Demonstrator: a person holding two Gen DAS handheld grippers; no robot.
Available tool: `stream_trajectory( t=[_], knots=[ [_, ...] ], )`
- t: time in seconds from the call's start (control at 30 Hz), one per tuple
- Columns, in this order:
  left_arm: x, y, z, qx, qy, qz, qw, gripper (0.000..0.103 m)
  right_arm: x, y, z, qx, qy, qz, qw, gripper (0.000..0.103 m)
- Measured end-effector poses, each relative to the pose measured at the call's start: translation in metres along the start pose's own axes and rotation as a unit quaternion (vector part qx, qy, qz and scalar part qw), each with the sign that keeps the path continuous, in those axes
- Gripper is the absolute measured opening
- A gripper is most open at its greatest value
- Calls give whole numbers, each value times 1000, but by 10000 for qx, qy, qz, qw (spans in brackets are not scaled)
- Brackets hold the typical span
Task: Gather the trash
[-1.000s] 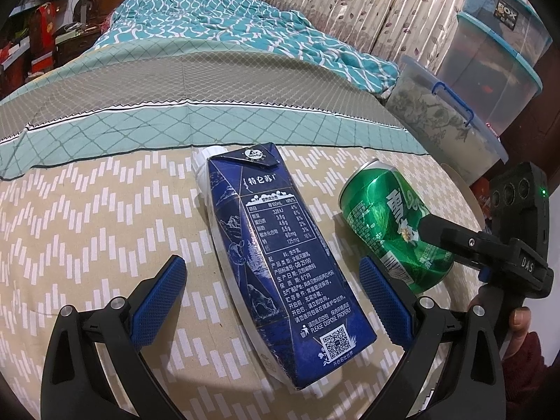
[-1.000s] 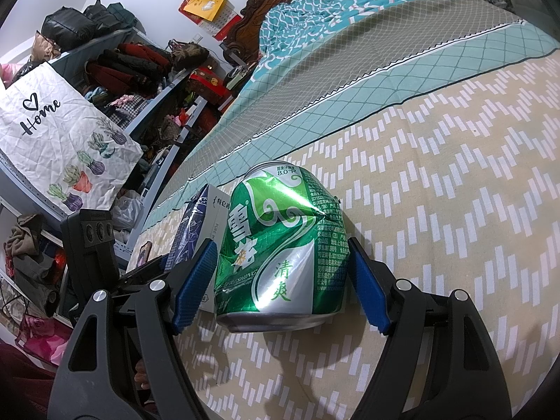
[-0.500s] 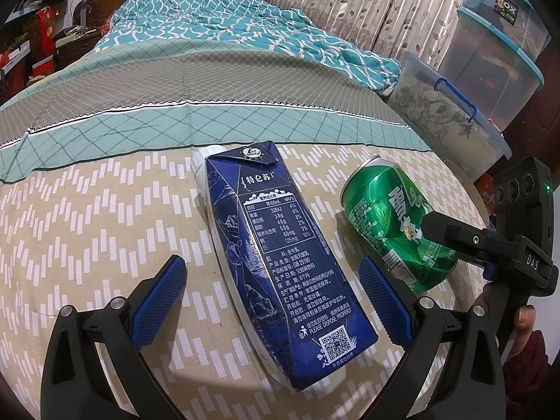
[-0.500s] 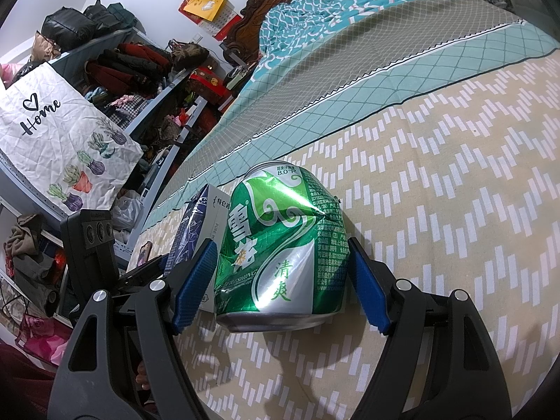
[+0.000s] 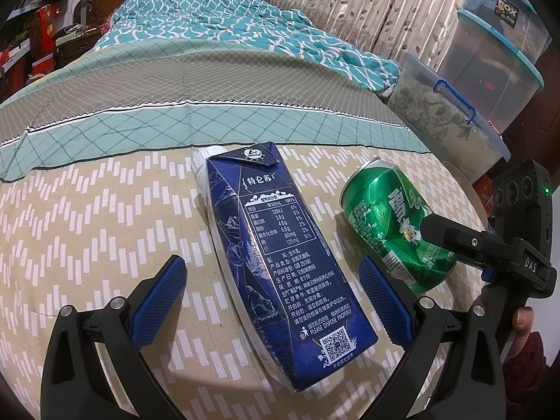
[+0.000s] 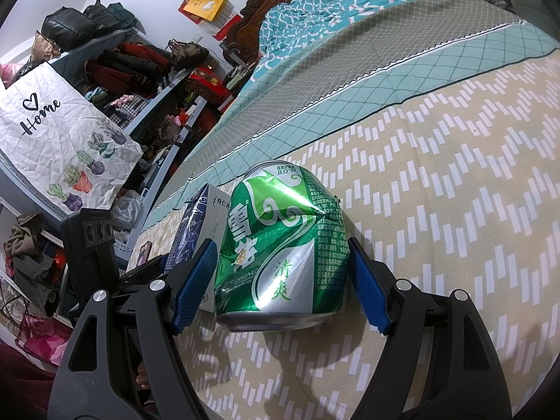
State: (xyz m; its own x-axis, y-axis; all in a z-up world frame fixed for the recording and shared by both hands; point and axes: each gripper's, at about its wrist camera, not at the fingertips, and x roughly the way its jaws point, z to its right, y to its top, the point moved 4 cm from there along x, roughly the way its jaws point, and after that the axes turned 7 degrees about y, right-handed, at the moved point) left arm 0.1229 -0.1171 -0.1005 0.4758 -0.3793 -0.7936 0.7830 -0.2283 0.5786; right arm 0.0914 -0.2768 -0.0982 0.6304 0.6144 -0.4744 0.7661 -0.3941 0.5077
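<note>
one can [image 6: 280, 245] (dented), one carton [image 5: 276, 252]; both jaws spread, gripping nothing.

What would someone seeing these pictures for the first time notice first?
A dented green aluminium can lies on the beige zigzag-patterned bedspread, bracketed by the blue pads of the right gripper. Beside it lies a dark blue milk carton, between the wide-open fingers of the left gripper.

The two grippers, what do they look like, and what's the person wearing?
Both the left gripper and right gripper have black plastic arms with silver pivot bolts and blue cross-hatched pads. The right unit's black camera block shows a green light and white lettering. A dark red sleeve is worn.
</note>
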Motion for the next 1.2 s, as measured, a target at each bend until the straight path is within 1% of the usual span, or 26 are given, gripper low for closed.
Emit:
stream_trajectory(
  t=[0.13, 0.17, 0.2, 0.3, 0.37, 0.4, 0.43, 0.47, 0.5, 0.6, 0.63, 0.7, 0.8, 0.83, 0.9, 0.93, 1.0, 1.07, 1.17, 1.2],
  knots=[
    [0, 0, 0, -9, -12, 1, 10000, 95, 1, -1, -1, -9, 25, -51, 10000, 74],
    [0, 0, 0, -13, -13, 0, 10000, 95, 3, -2, -3, 4, 71, -119, 9999, 70],
    [0, 0, 0, -21, -22, -2, 10000, 94, 5, -3, -2, 41, 111, -177, 9998, 59],
    [0, 0, -1, -33, -34, -7, 10000, 94, 4, -4, -6, -50, 135, -130, 9998, 53],
    [-1, 0, -2, -36, -33, -1, 10000, 92, 4, -4, -7, -81, 126, -129, 9998, 50],
    [-1, 0, -2, -37, -56, 5, 10000, 86, 4, -4, -5, -41, 137, -118, 9998, 49],
    [-2, 0, -2, -26, -88, 6, 10000, 78, 2, -4, -4, 12, 173, -87, 9998, 48],
    [-2, -1, -2, -15, -137, 3, 9999, 76, -1, -3, -1, 82, 215, -14, 9997, 47],
    [-2, -1, -1, 8, -211, -12, 9998, 71, -5, -2, 1, 162, 268, 70, 9995, 47],
    [0, -2, 3, 99, -183, -35, 9998, 65, -16, -1, 12, 444, 501, 229, 9975, 45],
    [0, -2, 5, 136, -183, -44, 9997, 63, -18, -2, 14, 497, 551, 230, 9970, 44],
    [0, -3, 7, 180, -175, -49, 9997, 60, -21, -3, 17, 528, 556, 186, 9969, 43],
    [1, -3, 8, 202, -100, -54, 9997, 59, -20, -8, 17, 446, 574, -85, 9973, 43],
    [1, -3, 8, 198, -99, -57, 9997, 59, -18, -11, 16, 414, 537, -223, 9974, 45],
    [1, -4, 9, 207, -94, -60, 9997, 59, -16, -17, 14, 423, 569, -415, 9966, 52],
    [1, -4, 10, 207, -85, -56, 9997, 59, -16, -20, 10, 306, 513, -469, 9971, 53],
    [2, -4, 10, 239, -49, -57, 9997, 59, -15, -25, 2, 61, 357, -549, 9978, 64],
    [3, -5, 12, 320, 43, -49, 9995, 59, -11, -31, -6, -155, 207, -616, 9978, 69],
    [4, -6, 17, 422, 171, -36, 9990, 58, -6, -35, -11, -237, 173, -606, 9977, 70],
    [4, -6, 16, 409, 157, -37, 9990, 58, -5, -35, -11, -239, 176, -626, 9976, 68]
  ],
)
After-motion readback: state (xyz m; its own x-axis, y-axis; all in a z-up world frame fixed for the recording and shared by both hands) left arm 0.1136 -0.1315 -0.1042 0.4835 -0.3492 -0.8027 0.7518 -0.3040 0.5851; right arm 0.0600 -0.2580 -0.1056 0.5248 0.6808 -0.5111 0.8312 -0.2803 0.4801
